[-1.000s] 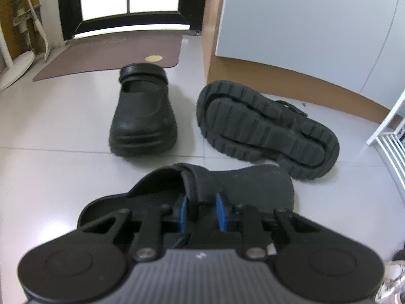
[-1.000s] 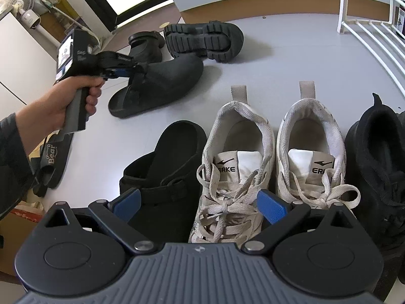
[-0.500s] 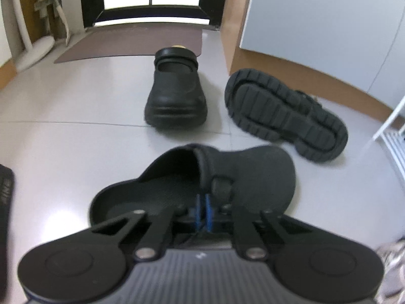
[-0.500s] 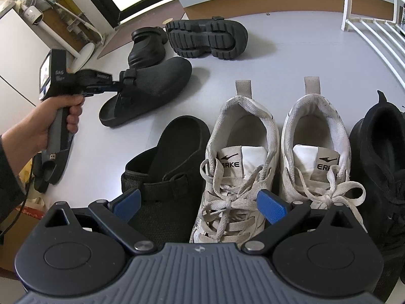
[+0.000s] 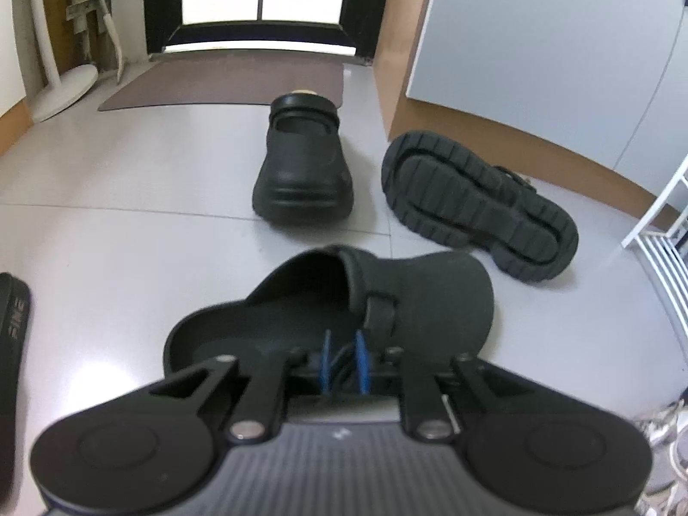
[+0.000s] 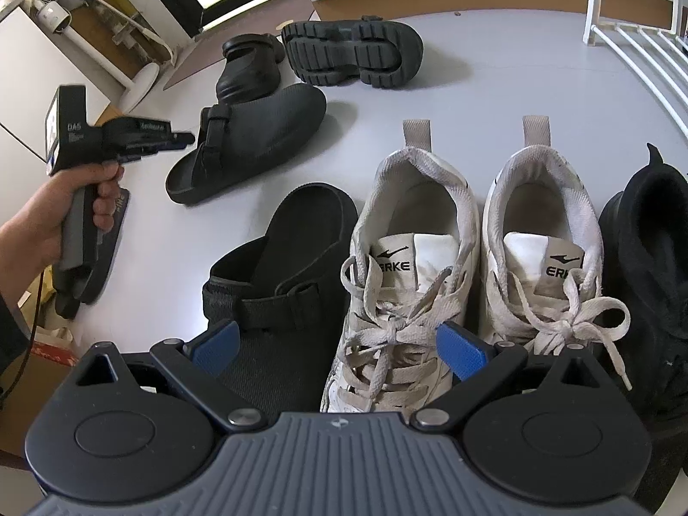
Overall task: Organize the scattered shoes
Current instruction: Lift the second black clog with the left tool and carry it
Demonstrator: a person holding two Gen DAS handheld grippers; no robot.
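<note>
Black rubber clog lies on the floor right ahead; my left claw is opening, blue pads off it. My right claw is spread wide above white sneakers. Farther off lies a tipped chunky shoe.

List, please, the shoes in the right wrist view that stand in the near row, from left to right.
Black strapped clog → left white sneaker → right white sneaker → black shoe.

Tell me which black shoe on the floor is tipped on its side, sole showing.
The chunky lug-soled shoe by the wood baseboard, with its treaded sole facing the camera. The glossy clog and the grey strap clog beside it both sit sole-down.
</note>
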